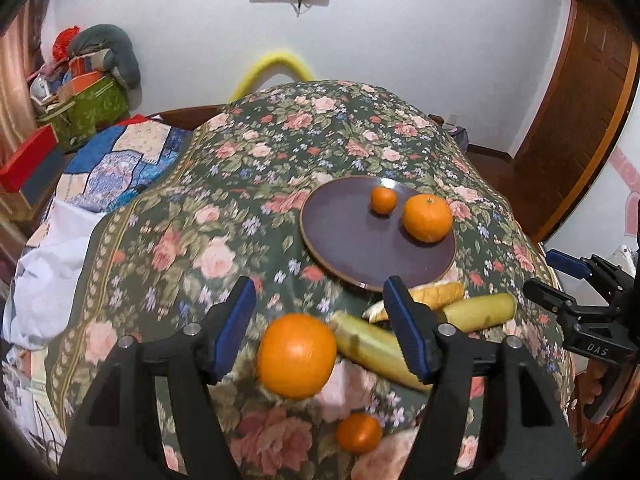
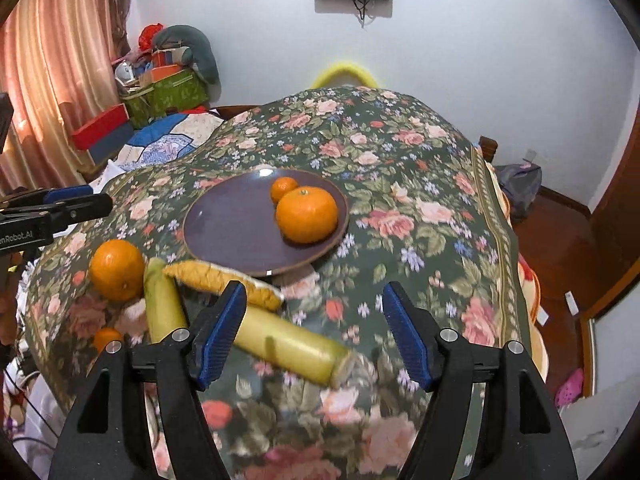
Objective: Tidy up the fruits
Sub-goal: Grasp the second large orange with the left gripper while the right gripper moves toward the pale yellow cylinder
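Floral cloth [image 1: 240, 168] — left gripper [image 1: 320, 330] spread wide around the loose orange [image 1: 296, 355], likely plate-bound [image 1: 340, 240]; right gripper [image 2: 314, 336] gapes empty.

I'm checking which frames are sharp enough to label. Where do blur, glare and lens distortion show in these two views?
Left wrist view: the big orange between the open left hand-held gripper fingers is soft, as is the cloth near it; the plate looks sharp. Right wrist view: the nearest banana is smeared, and a small glare spot sits on the plate's far rim. Both views bulge, with dark corners.
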Demonstrator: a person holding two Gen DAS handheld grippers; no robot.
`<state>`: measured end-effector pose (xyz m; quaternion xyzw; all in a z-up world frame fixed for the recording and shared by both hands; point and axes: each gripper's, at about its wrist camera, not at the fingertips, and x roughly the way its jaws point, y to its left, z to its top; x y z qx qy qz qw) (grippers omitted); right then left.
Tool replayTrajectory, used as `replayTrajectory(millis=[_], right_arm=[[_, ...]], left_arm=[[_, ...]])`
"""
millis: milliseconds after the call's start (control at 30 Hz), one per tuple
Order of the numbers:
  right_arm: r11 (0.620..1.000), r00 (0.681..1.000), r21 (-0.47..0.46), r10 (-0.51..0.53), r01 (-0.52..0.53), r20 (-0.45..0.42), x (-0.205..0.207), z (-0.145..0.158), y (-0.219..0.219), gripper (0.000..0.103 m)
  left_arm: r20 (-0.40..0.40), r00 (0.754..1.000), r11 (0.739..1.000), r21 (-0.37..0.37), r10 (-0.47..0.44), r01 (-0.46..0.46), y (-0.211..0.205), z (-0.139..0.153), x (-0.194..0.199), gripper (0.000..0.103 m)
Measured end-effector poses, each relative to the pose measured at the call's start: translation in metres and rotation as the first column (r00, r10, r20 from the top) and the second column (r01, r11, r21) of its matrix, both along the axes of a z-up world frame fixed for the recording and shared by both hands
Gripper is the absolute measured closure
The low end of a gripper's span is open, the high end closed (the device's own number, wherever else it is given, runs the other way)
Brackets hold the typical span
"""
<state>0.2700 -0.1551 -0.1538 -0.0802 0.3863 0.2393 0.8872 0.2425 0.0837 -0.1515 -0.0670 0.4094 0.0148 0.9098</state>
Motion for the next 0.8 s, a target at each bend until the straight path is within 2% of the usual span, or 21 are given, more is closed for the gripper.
replayTrajectory(millis=[133, 200, 267, 667, 800], right_arm=[[1.0, 1.0, -0.014, 0.003, -0.003, -0.009, -0.009, -0.009, -0.002, 0.033], [1.0, 1.0, -0.025, 0.018, -0.018, -0.019, -0.011, -0.016, 0.0, 0.027], [0.999, 0.999, -0.036, 0.028, -0.029, -0.03, -0.012, -0.024, 0.003, 0.026], [0.996, 0.995, -0.071, 0.038, -0.045, -0.096, 0.004, -0.058, 0.016, 0.025], [0.998, 0.995, -0.054, 0.04, -0.045, -0.096, 0.007, -0.06, 0.019, 0.017]], left_arm=[[-0.018, 1.0, 1.0, 0.012, 0.002, -0.002, 0.001, -0.013, -0.012, 0.03], [-0.036, 0.999, 1.0, 0.017, 0.005, -0.004, 0.001, -0.022, -0.014, 0.026], [-0.054, 0.999, 1.0, 0.009, 0.007, -0.006, 0.004, -0.031, -0.014, 0.023], [-0.143, 0.99, 1.0, -0.018, 0.012, -0.015, 0.011, -0.074, 0.003, 0.023], [-0.155, 0.988, 0.999, -0.023, 0.02, -0.024, 0.012, -0.082, 0.01, 0.022]])
